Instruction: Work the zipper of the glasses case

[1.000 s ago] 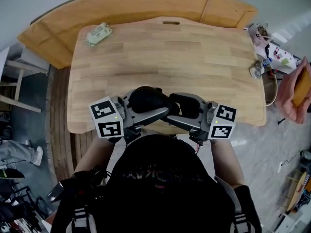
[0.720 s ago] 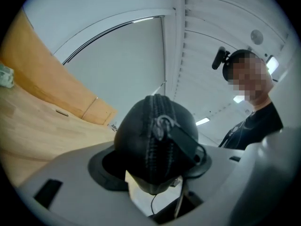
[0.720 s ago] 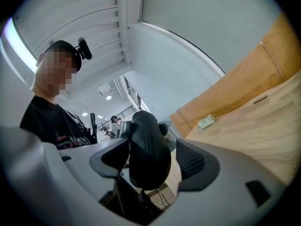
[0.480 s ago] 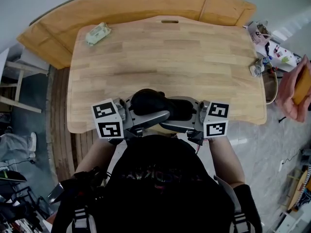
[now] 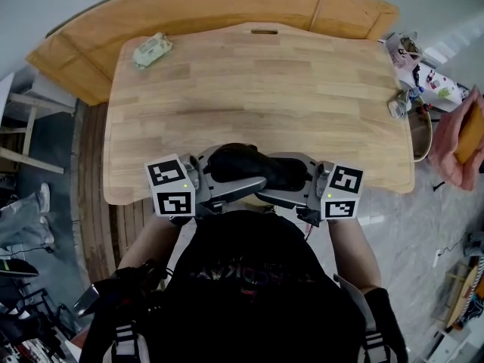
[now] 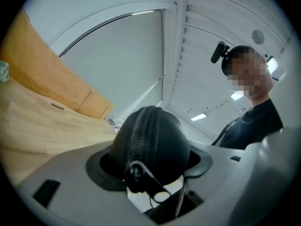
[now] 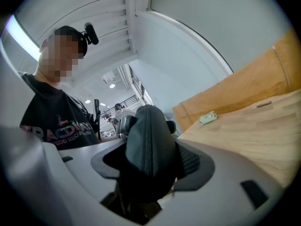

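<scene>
The black zippered glasses case (image 5: 253,165) is held in the air over the table's near edge, one end in each gripper. My left gripper (image 5: 231,169) is shut on its left end. Its jaws have just eased slightly wider with the case still between the pads. In the left gripper view the case (image 6: 155,135) fills the left gripper (image 6: 150,166), and the zipper pull (image 6: 137,172) hangs at its near end. My right gripper (image 5: 289,174) has just been closing and is shut on the other end. The right gripper view shows the case (image 7: 148,147) in the right gripper (image 7: 150,167).
The wooden table (image 5: 265,89) stretches away ahead. A small green-and-white packet (image 5: 153,51) lies at its far left corner. A curved wooden panel (image 5: 189,10) rings the far side. Small clutter (image 5: 412,74) sits off the right edge. The person's head and torso fill the bottom of the head view.
The right gripper has swung in along the case's right end and its marker cube has turned a little. The case has settled slightly nearer the table's front edge. The left gripper has barely moved.
</scene>
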`<control>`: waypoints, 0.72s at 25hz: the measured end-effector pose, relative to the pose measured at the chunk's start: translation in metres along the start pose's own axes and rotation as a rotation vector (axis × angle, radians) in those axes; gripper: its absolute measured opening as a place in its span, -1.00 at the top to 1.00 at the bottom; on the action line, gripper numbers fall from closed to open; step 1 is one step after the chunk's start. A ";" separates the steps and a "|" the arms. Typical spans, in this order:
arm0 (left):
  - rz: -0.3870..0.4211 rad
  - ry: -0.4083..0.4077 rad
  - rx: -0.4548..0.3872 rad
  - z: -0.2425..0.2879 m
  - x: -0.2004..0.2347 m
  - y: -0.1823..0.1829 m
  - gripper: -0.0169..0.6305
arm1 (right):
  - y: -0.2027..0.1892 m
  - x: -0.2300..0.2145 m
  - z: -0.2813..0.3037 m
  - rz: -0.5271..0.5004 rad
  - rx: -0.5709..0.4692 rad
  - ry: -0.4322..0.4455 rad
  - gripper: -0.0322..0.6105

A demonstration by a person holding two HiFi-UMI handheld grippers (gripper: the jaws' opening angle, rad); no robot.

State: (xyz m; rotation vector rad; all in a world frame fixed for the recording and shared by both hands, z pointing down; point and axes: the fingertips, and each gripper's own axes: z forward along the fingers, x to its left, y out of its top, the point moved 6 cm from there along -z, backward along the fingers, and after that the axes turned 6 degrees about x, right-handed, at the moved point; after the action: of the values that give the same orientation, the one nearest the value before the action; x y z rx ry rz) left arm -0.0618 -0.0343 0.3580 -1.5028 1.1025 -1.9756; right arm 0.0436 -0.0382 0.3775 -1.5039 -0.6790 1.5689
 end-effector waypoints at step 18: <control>-0.205 0.206 0.024 -0.014 0.039 -0.036 0.91 | -0.014 -0.117 -0.092 -0.593 0.356 -0.901 0.01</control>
State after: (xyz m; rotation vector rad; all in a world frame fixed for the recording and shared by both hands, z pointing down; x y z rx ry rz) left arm -0.0830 -0.0363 0.4088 -1.4766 1.0356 -2.3183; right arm 0.1281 -0.1457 0.4380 -0.2212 -1.1292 1.7089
